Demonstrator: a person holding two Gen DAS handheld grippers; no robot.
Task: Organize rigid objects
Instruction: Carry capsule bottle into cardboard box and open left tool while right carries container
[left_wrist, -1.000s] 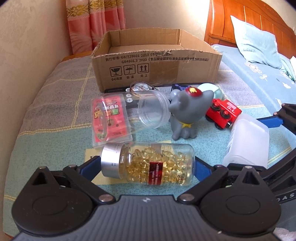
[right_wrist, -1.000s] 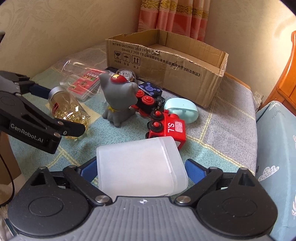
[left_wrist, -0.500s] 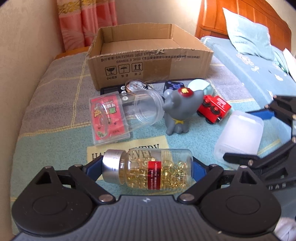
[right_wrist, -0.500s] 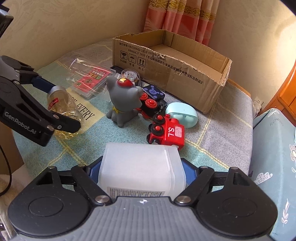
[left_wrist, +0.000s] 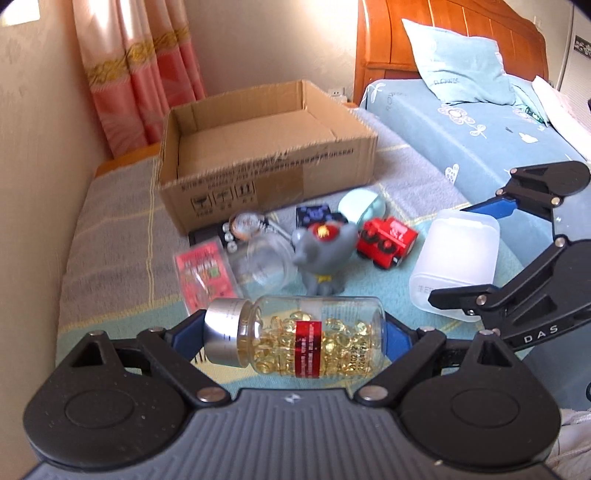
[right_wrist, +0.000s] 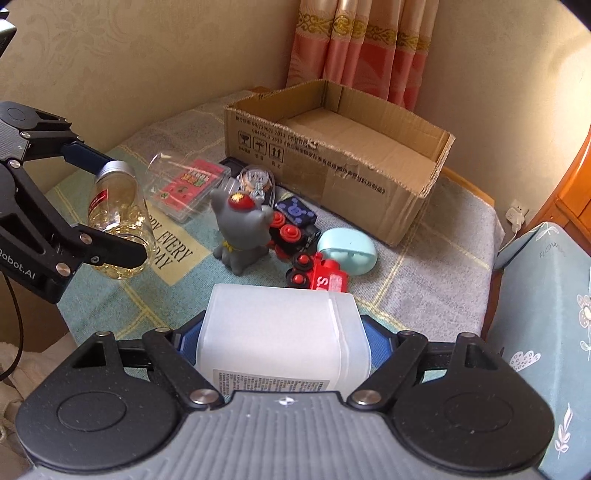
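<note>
I'd carry both over the cardboard box (left_wrist: 266, 162) rim, level, then let go low. My left gripper (left_wrist: 295, 334) fingers clamp the capsule bottle (left_wrist: 295, 339), clear with a silver cap; right gripper (right_wrist: 282, 339) fingers squeeze a frosted white container (right_wrist: 280, 332), both lifted off the tabletop.

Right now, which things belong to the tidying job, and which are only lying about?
Job: capsule bottle in left hand-held gripper, white tub in right hand-held gripper, box, grey toy, red train.
Lying about: pillow, curtain.
</note>
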